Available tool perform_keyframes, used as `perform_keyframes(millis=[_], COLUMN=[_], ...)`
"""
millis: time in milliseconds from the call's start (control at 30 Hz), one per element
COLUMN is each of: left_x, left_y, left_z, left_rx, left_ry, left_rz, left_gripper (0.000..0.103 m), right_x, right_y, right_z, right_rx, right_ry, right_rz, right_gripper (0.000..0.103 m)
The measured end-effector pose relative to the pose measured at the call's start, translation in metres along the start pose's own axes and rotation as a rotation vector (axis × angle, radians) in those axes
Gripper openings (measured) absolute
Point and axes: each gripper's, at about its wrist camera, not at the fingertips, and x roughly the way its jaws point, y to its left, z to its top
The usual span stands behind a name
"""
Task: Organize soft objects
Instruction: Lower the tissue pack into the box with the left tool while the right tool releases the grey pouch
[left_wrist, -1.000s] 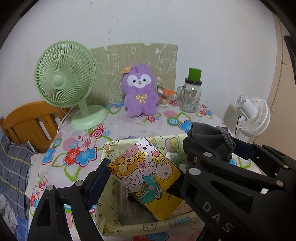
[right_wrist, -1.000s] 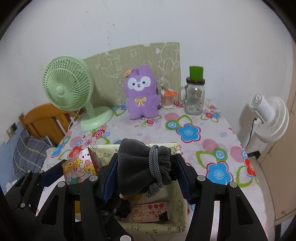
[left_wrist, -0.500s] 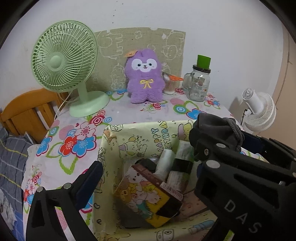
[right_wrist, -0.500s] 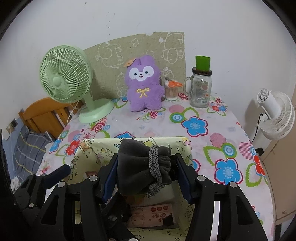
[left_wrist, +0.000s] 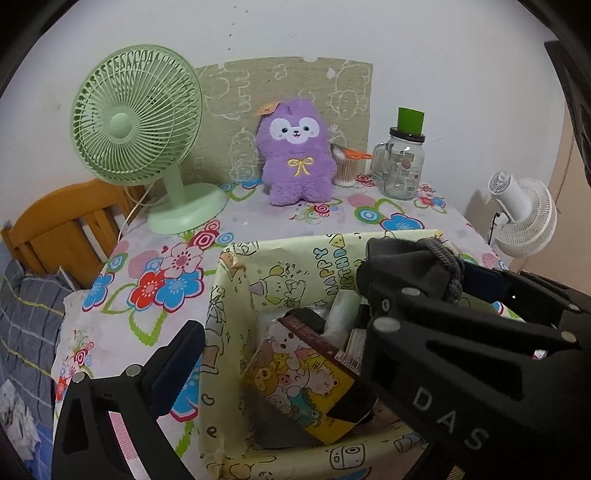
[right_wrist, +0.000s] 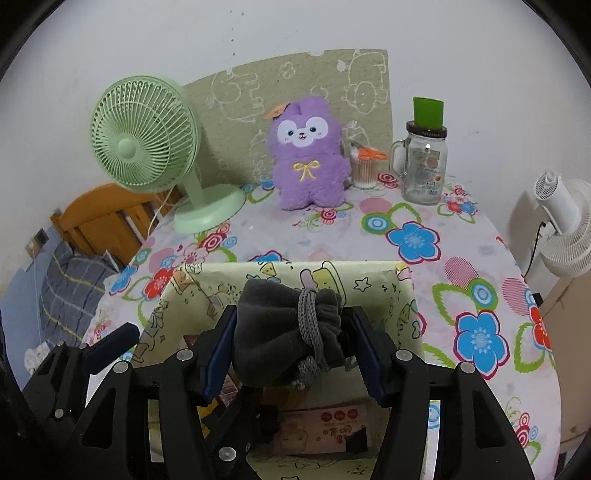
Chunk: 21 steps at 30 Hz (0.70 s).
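Pouch (right_wrist: 284, 325) between opening gripper (right_wrist: 291, 354) jaws

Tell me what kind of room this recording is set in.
Probably a home bedroom or small living space: a table under a flowered tablecloth holds a purple plush toy and green desk fan, with plaid bedding beside a wooden frame.
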Motion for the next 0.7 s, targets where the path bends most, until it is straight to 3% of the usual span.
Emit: perform_keyframes(millis=[267,433,700], left_x=[0.008,0.008,0.004], left_y=[0.001,0.001,-0.002], left_z=[-0.005,-0.003,-0.004], left_rx=[-0.013,-0.041,-0.058], left_ry=[0.037,0.043,0.055], left_rz=[0.025,0.034,0.043], left_gripper=[0.103,0.103,0.103], right_x=[0.009,0.002,-0.008], right_y=[-0.001,-0.002,-0.009], right_z=[-0.009,-0.012,-0.014], right_rx=[-0.016,-0.013,0.005], right_ry=[0.04,0.019,0.003], right_rz=[-0.02,-0.09,-0.086], right_gripper=[0.08,0.089,0.091])
